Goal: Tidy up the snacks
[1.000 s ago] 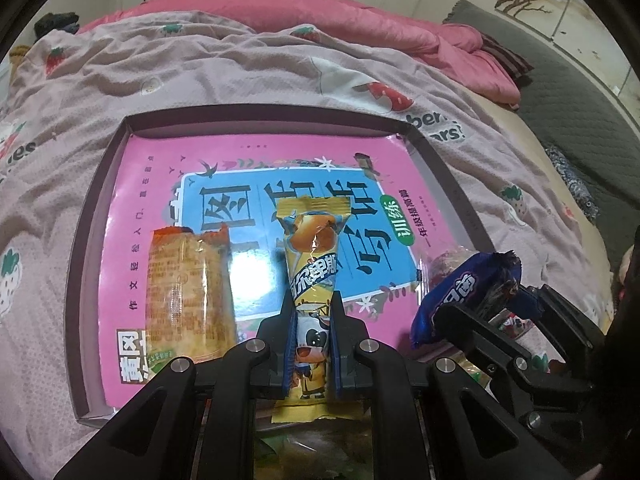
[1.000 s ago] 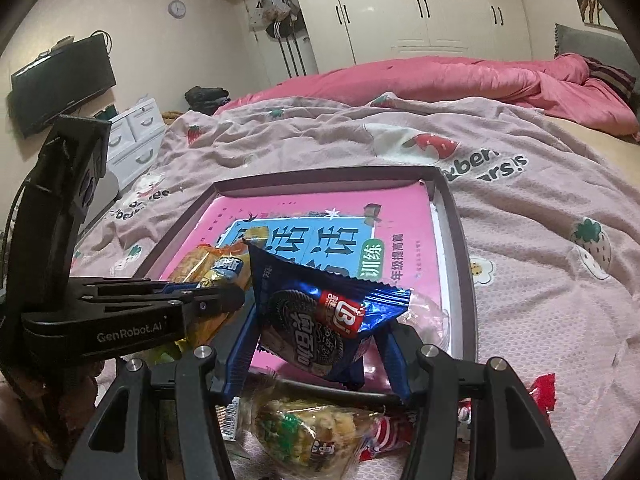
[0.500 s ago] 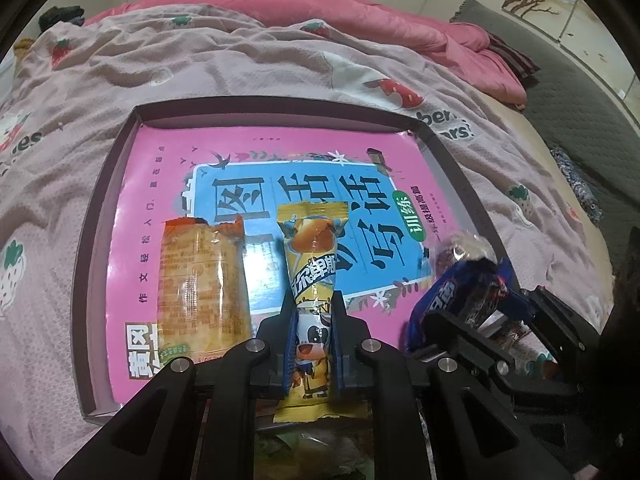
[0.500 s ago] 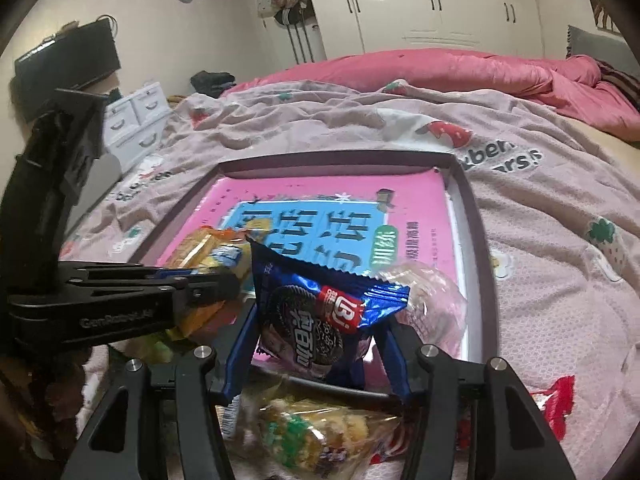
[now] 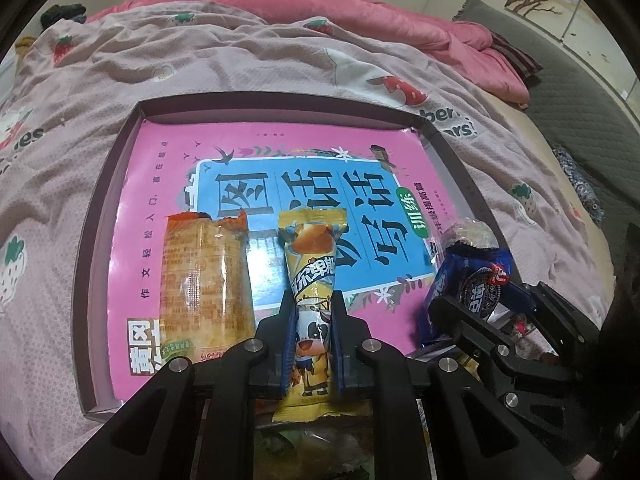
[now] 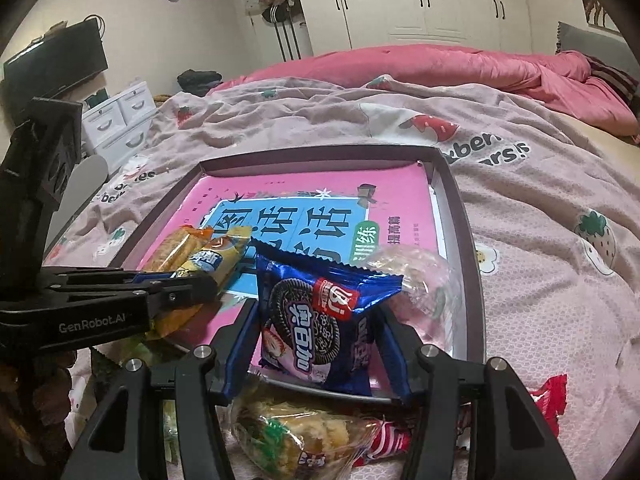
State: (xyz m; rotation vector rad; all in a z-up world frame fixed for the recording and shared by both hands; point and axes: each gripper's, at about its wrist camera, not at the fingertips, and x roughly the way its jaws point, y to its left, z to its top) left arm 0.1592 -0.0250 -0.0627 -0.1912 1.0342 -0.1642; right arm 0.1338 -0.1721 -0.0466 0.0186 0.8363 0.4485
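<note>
Lower end of yellow snack bar (image 5: 308,312) hidden behind left gripper (image 5: 311,336) frame. Clear-wrapped snack (image 6: 416,280) partly covered by blue cookie packet (image 6: 320,312); contents unreadable. Loose snacks (image 6: 304,436) before the tray (image 6: 464,240) cut off by bottom edge. Red wrapper (image 6: 550,400) half hidden.

light: dim, warm indoor | glare: glossy pink book cover (image 5: 168,184) (pale patches) | edges: fisheye bend, black corners

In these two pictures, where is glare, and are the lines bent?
Left wrist view: room light glares on the glossy book cover and the orange snack wrapper; the tray rim bows. Right wrist view: wardrobe doors curve, corners go dark.
</note>
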